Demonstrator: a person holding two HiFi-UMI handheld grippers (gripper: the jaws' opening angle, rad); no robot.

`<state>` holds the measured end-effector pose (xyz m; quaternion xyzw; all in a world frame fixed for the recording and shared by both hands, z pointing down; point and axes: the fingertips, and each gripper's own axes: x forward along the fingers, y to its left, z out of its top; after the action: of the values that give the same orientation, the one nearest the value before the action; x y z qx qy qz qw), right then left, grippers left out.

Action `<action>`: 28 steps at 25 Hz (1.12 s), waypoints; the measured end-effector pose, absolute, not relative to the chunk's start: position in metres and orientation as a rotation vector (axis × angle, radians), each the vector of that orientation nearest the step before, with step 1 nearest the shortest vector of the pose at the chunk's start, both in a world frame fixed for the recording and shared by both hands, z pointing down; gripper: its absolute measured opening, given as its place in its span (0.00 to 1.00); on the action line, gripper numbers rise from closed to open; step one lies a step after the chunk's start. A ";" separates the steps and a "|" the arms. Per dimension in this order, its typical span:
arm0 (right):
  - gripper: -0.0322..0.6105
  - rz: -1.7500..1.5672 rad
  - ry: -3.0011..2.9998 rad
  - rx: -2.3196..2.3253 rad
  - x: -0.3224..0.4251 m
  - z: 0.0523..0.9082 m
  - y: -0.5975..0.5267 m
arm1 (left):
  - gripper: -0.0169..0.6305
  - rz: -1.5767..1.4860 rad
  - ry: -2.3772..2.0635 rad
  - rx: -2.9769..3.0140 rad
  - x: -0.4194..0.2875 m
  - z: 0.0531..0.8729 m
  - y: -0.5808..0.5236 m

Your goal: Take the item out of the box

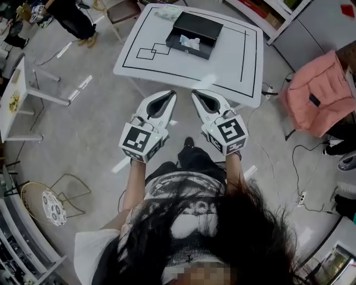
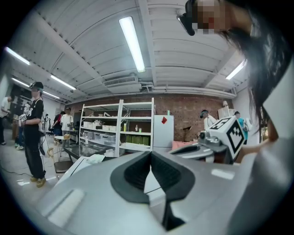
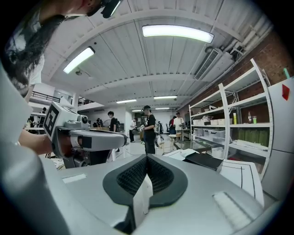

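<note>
An open black box [image 1: 194, 34] stands on the far half of a white table [image 1: 222, 67] marked with black lines. Inside it lies a crumpled white item [image 1: 191, 42]. I stand in front of the table with both grippers held short of its near edge, above the floor. My left gripper [image 1: 172, 93] and right gripper [image 1: 194, 93] sit side by side, jaws pointing at the table. Each gripper view, left [image 2: 150, 156] and right [image 3: 147, 159], shows the pads meeting with nothing between them. The box [image 3: 207, 160] also shows in the right gripper view.
A crumpled pale bag [image 1: 167, 12] lies on the table's far edge. A chair draped in pink cloth [image 1: 320, 92] stands right, a white side table [image 1: 19, 94] left, a wire stool [image 1: 51, 205] lower left. Cables cross the floor [image 1: 289, 167]. Shelves [image 2: 119, 128] and people stand beyond.
</note>
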<state>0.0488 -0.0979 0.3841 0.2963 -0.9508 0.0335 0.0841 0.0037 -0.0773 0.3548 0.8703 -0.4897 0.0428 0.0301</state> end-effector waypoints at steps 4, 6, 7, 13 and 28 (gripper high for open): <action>0.05 0.104 -2.850 0.852 0.054 0.387 -0.128 | 0.03 0.150 -1.524 2.672 0.013 0.357 -0.106; 0.05 0.106 -2.856 0.835 0.056 0.389 -0.141 | 0.03 0.158 -1.536 2.668 0.017 0.358 -0.119; 0.05 0.107 -2.859 0.828 0.058 0.390 -0.147 | 0.03 0.163 -1.544 2.664 0.019 0.359 -0.125; 0.05 0.121 -2.871 0.782 0.063 0.393 -0.171 | 0.03 0.175 -1.582 2.631 0.025 0.361 -0.147; 0.05 0.195 -2.885 0.768 0.066 0.408 -0.192 | 0.03 0.224 -1.587 2.594 0.027 0.373 -0.171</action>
<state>0.0662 -0.1919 0.4084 0.2559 -0.9616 0.0649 0.0749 0.0268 -0.1707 0.3730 0.8498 -0.5199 0.0735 0.0463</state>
